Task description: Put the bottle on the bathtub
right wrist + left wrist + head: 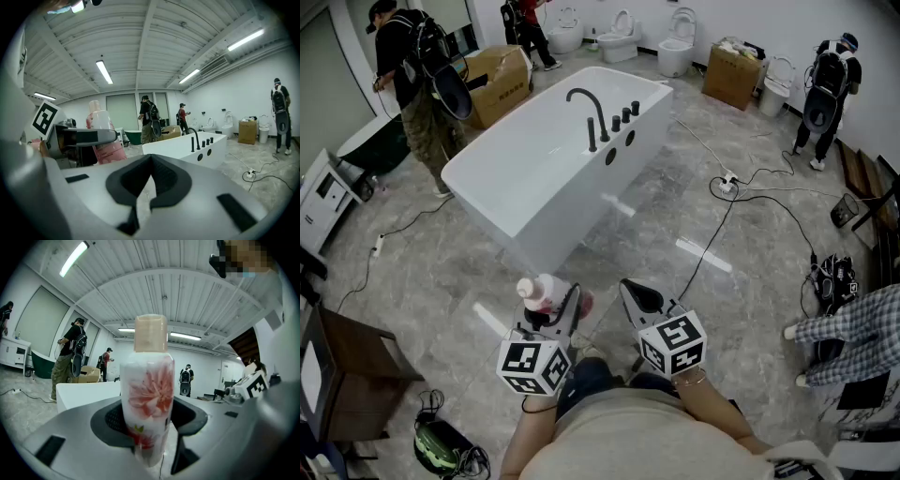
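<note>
A white bottle with a red flower print and a beige cap stands upright between the jaws of my left gripper, which is shut on its lower body. In the left gripper view the bottle fills the middle, with the dark pads pressed against both its sides. My right gripper hangs beside it, shut and empty; its pads meet. The white freestanding bathtub with a black faucet stands ahead on the floor, well beyond both grippers. It also shows in the right gripper view.
Several people stand around the room. Cardboard boxes and toilets line the far wall. Cables run over the grey floor right of the tub. A seated person's legs are at the right and a dark cabinet at the left.
</note>
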Action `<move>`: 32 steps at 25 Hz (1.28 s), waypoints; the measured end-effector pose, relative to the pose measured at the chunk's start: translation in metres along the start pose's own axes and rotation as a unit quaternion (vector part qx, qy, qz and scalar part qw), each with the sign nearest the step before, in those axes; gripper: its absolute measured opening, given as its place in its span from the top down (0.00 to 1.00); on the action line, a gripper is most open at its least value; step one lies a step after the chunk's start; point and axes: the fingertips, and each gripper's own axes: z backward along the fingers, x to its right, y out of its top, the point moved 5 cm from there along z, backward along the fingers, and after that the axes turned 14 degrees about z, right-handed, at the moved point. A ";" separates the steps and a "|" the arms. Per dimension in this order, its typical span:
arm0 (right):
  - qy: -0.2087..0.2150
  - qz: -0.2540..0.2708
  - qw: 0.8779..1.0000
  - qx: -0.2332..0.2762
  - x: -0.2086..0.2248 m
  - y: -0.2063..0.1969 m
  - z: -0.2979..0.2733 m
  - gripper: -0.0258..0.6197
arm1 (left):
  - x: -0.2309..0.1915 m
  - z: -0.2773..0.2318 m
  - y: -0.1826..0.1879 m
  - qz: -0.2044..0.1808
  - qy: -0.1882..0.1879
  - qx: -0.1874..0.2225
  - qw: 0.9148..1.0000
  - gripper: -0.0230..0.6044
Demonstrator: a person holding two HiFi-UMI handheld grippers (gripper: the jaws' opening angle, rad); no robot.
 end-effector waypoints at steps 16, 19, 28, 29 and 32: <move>-0.025 -0.029 0.999 0.034 0.017 0.005 0.010 0.96 | -0.005 -0.003 -0.003 -0.008 0.004 -0.006 1.000 0.59; -0.023 -0.036 0.999 0.029 0.019 0.003 0.003 0.96 | -0.011 -0.010 0.001 -0.014 0.005 -0.010 1.000 0.59; -0.022 -0.056 0.998 0.012 0.056 0.000 -0.067 0.96 | -0.053 -0.083 0.014 -0.017 -0.027 -0.036 0.999 0.59; -0.024 -0.057 0.998 0.013 0.063 0.003 -0.079 0.96 | -0.060 -0.094 0.018 -0.018 -0.030 -0.038 0.999 0.59; -0.027 -0.054 0.998 0.012 0.084 0.013 -0.119 0.96 | -0.081 -0.130 0.034 -0.017 -0.048 -0.046 0.998 0.59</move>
